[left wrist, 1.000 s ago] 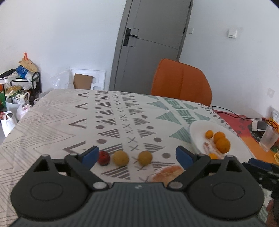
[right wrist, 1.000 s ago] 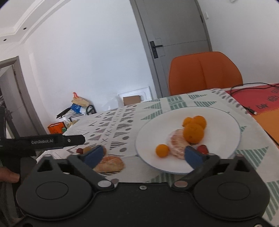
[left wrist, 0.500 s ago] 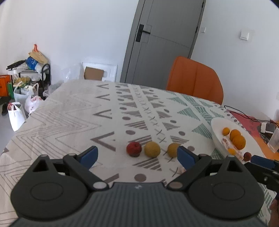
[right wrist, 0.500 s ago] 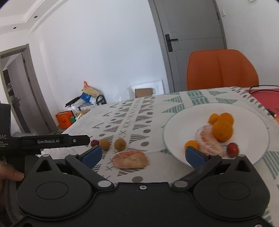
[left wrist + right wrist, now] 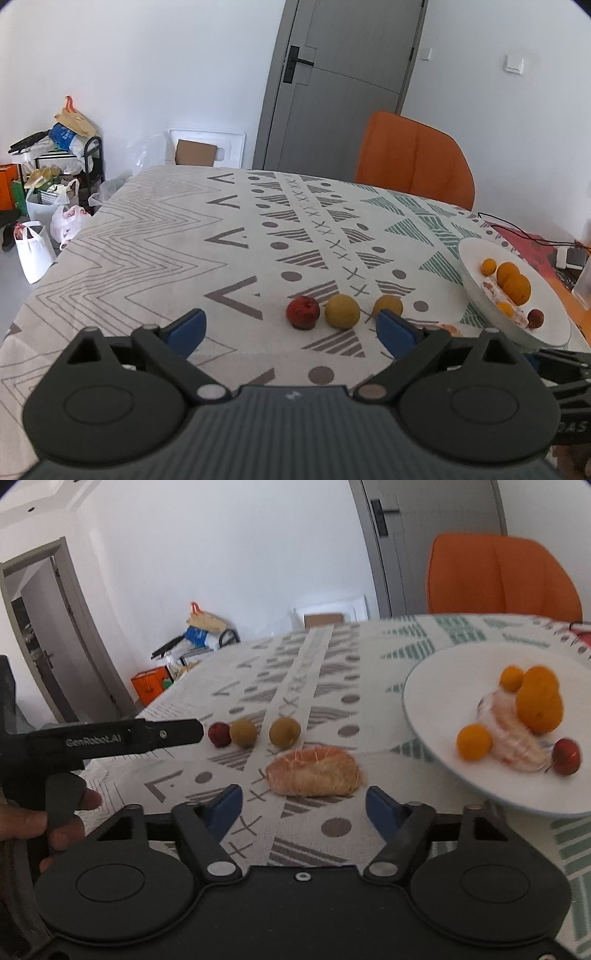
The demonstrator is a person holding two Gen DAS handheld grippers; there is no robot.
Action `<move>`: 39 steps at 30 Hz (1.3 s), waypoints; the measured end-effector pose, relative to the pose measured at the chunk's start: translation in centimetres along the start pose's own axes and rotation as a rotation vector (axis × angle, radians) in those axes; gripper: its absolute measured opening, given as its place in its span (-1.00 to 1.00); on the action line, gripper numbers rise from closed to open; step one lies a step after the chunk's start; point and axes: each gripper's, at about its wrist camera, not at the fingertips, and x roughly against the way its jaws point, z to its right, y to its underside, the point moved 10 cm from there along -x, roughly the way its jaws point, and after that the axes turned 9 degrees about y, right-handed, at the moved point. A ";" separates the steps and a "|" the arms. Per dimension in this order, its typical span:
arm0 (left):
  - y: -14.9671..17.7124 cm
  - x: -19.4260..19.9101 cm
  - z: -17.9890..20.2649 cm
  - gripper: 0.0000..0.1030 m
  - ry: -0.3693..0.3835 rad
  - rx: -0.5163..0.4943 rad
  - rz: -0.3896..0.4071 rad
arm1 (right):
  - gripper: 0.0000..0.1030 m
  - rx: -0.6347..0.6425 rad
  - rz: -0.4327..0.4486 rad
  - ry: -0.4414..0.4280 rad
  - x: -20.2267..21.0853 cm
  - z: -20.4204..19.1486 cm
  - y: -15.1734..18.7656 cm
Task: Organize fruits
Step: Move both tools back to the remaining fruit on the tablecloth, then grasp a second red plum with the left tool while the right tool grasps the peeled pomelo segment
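Hovering both tongs released over the patterned-cloth table (image 5: 147,258).
Nearest our right tongs (image 5: 303,808) lies a peeled orange-pink citrus piece (image 5: 314,770); beyond our left tongs (image 5: 291,328), a red round fruit (image 5: 303,311) and two yellow-brown round fruits (image 5: 342,311); farther right, the white fruit plate (image 5: 424,686).

I see a patterned tablecloth (image 5: 155,258) carrying a red fruit (image 5: 303,312), two yellow-brown fruits (image 5: 342,311), a peeled citrus (image 5: 314,770) and a white plate (image 5: 436,686).
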 end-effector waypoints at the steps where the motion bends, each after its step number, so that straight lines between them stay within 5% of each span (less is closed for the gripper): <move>1: 0.0 -0.2 0.0 0.89 0.006 0.002 -0.003 | 0.37 -0.001 -0.008 0.001 -0.3 -0.1 0.1; 6: 0.0 -0.8 -0.1 0.85 0.017 0.007 -0.004 | 0.37 0.020 -0.003 0.002 -1.3 -0.5 -0.4; 14: 0.2 -2.4 -0.1 0.36 0.037 0.013 -0.030 | 0.38 0.064 0.011 0.010 -2.2 -1.2 -0.9; 21: 0.0 -3.6 0.0 0.21 0.032 0.007 -0.028 | 0.39 0.108 0.020 0.028 -2.6 -1.8 -1.1; 24: -0.1 -4.1 0.3 -0.03 0.027 -0.003 -0.033 | 0.40 0.118 0.020 0.033 -2.7 -1.9 -1.2; 26: 0.0 -4.3 0.5 -0.50 0.027 -0.013 -0.042 | 0.40 0.119 0.018 0.034 -2.6 -1.8 -1.2; 27: 0.0 -4.3 0.6 -0.56 0.030 -0.014 -0.049 | 0.40 0.119 0.017 0.035 -2.5 -1.8 -1.1; 39: 0.7 -1.6 0.3 -0.56 0.052 0.024 -0.028 | 0.42 0.166 0.016 0.067 -3.0 -2.6 -1.2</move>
